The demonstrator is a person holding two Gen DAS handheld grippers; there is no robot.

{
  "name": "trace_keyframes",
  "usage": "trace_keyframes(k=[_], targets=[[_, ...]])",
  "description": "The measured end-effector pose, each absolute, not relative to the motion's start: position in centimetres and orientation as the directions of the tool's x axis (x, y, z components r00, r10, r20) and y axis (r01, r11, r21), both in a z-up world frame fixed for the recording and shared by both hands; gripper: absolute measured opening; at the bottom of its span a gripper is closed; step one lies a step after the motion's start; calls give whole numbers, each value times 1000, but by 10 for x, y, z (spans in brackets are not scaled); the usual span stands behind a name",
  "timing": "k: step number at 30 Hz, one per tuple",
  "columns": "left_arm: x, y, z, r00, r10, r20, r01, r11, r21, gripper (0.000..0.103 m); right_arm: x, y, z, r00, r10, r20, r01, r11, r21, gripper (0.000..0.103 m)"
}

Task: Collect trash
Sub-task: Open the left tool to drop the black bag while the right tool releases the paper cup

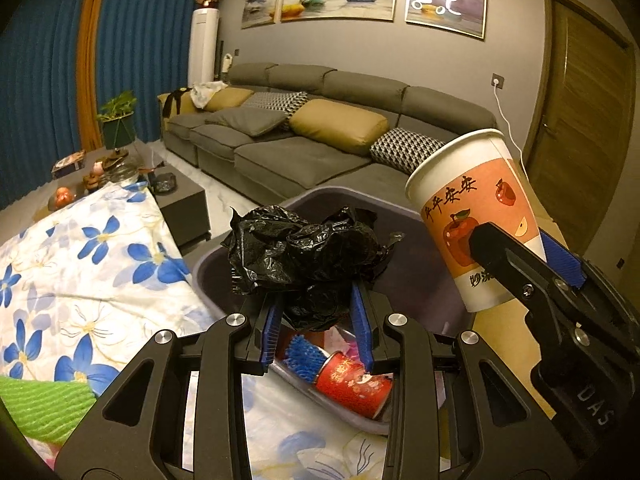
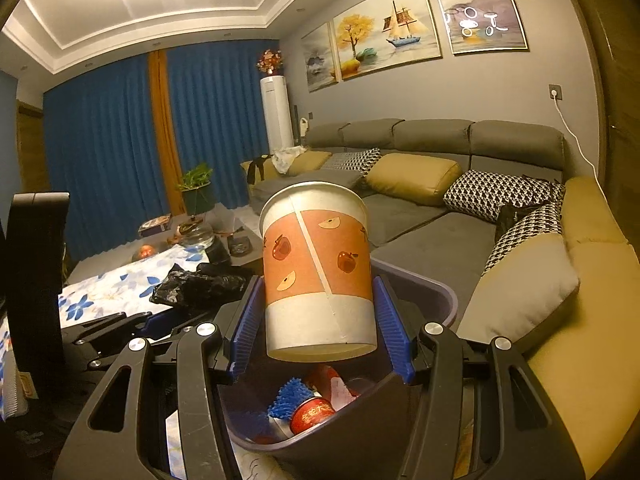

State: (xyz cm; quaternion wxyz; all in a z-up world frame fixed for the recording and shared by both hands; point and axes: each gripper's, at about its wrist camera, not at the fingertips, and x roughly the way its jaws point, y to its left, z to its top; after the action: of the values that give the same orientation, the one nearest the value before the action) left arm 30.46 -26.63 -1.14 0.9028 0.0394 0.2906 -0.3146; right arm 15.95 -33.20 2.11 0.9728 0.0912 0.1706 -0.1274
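My left gripper [image 1: 317,322] is shut on a crumpled black plastic bag [image 1: 304,252], which it holds over the near edge of a purple bin [image 1: 340,194]. My right gripper [image 2: 320,320] is shut on a white and orange paper cup [image 2: 316,268] printed with apples. It holds the cup upright, tilted a little, above the bin [image 2: 440,292]. The cup [image 1: 468,220] and right gripper [image 1: 520,248] also show at the right of the left wrist view. The bag [image 2: 196,284] hangs left of the cup. A red paper cup [image 2: 312,416] and a blue fuzzy item [image 2: 290,398] lie in the bin.
A table under a blue-flowered cloth [image 1: 80,280] stands left of the bin, with a green cloth [image 1: 40,404] at its near corner. Beyond are a low coffee table [image 1: 176,200] with small items and a long grey sofa [image 1: 304,152]. Sofa cushions [image 2: 528,284] crowd the bin's right side.
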Motion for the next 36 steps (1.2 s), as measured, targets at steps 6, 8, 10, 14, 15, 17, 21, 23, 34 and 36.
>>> trace_keyframes(k=[6, 8, 10, 14, 15, 17, 21, 23, 34, 36], targets=[[311, -274, -15, 618, -554, -558, 592, 795, -133, 31, 159, -335, 23, 907, -227, -354, 292, 946, 140, 55], [313, -276, -15, 612, -562, -557, 597, 790, -140, 31, 160, -335, 23, 907, -230, -353, 295, 945, 143, 55], [314, -279, -16, 602, -569, -560, 611, 780, -135, 37, 161, -338, 23, 907, -231, -353, 297, 944, 146, 55], [313, -273, -21, 647, -524, -554, 572, 814, -101, 70, 162, -340, 23, 906, -234, -352, 302, 941, 153, 55], [314, -269, -21, 648, -522, -555, 566, 817, -107, 73, 162, -340, 24, 906, -235, -352, 303, 941, 153, 55], [314, -258, -21, 661, -499, -561, 540, 835, -106, 78, 164, -339, 23, 905, -235, -354, 303, 941, 150, 56], [300, -223, -13, 723, -451, -523, 477, 874, -95, 81, 175, -337, 18, 901, -236, -365, 300, 945, 132, 56], [288, -199, -6, 764, -419, -490, 431, 897, -96, 82, 180, -337, 15, 899, -234, -370, 299, 945, 129, 56], [220, -63, 19, 906, -191, -377, 152, 980, -132, 87, 187, -328, 9, 895, -234, -381, 296, 948, 114, 77], [208, -39, 20, 919, -131, -371, 93, 989, -119, 87, 173, -319, 17, 909, -227, -349, 278, 955, 106, 77]])
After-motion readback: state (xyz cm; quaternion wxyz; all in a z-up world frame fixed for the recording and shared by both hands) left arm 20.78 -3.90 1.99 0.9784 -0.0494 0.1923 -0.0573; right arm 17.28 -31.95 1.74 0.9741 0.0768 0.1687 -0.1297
